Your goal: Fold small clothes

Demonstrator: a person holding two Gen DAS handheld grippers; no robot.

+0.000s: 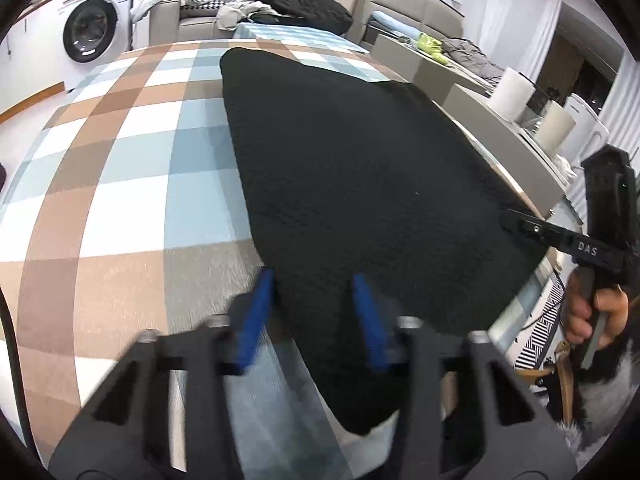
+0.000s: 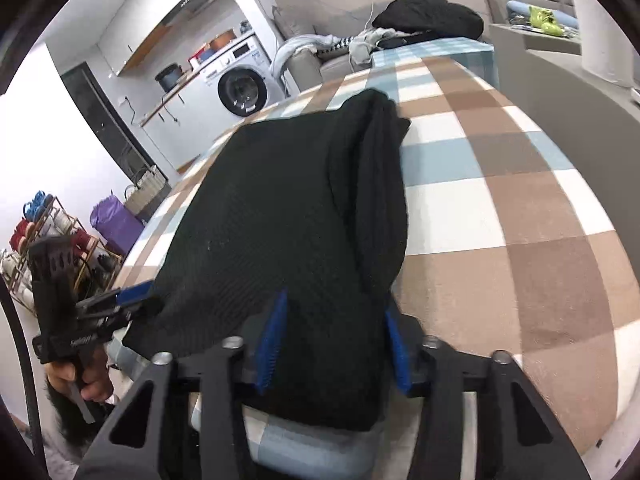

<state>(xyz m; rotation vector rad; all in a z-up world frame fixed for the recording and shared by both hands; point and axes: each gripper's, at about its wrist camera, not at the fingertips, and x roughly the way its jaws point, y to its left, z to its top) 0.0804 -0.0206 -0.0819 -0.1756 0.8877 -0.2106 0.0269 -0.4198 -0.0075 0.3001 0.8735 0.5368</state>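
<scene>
- L claw [image 1: 314,316]: blue fingers [image 1: 256,320] stand either side of the black garment's [image 1: 360,160] near-left edge, cloth between them. Frame is blurred, so can't tell if the pads press on it.
- R claw [image 2: 334,332]: clenched on the garment's near-right part. The bunched cloth fills the gap between its two blue pads.
- Both claws are hand-held, w/ a hand [image 1: 592,312] on the R handle at far right of the L view.
- Garment: dark knit, spread flat over the bench [image 1: 120,200], running from the near edge toward the far side. Its near hem hangs over the bench's near edge. The R side is doubled into a thick ridge w/ folds.
- Bench: covered in a brown, white and pale-blue check cloth, bare to the L and R of the garment.
- Beyond: sofa w/ a black pile [image 1: 300,0] and light clothes behind the bench.
- Washing machine [image 1: 92,28] far left, paper rolls [image 1: 512,92] at right, shoe rack [image 2: 44,232] low on the left.
</scene>
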